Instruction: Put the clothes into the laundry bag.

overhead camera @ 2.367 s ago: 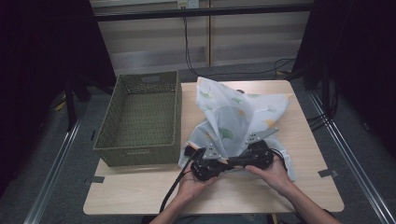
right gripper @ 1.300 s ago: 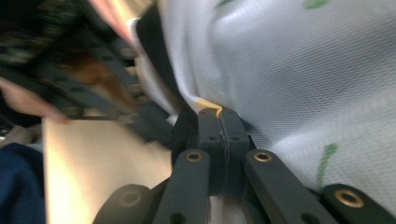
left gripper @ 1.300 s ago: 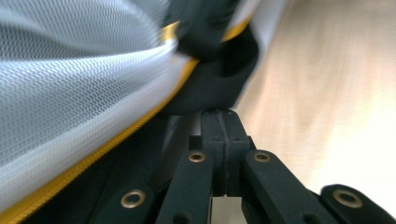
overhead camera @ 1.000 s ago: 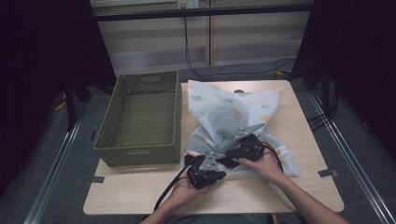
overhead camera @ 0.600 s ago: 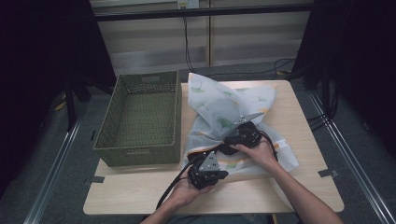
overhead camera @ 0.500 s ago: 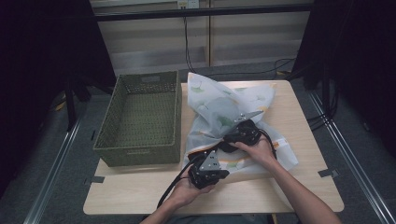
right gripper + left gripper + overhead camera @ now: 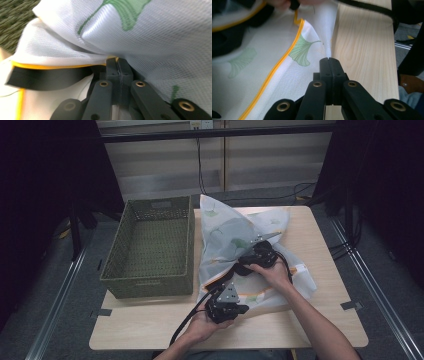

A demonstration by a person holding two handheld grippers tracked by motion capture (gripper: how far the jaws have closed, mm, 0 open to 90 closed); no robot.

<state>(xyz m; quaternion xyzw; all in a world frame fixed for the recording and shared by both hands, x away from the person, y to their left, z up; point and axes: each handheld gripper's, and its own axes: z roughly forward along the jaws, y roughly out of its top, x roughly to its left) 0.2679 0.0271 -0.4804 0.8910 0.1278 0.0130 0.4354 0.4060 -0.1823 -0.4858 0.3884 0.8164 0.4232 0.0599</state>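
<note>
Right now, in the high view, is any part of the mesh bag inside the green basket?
No: the mesh bag lies on the table beside the basket.

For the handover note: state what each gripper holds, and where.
Both are shut on the mesh bag: left gripper pinches its near corner edge, right gripper its yellow-trimmed edge farther up.

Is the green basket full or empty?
Empty: the high view shows the green basket with only its bare woven bottom, beside the white mesh cloth.

White mesh bag (image 7: 235,232), green leaves, yellow trim.
</note>
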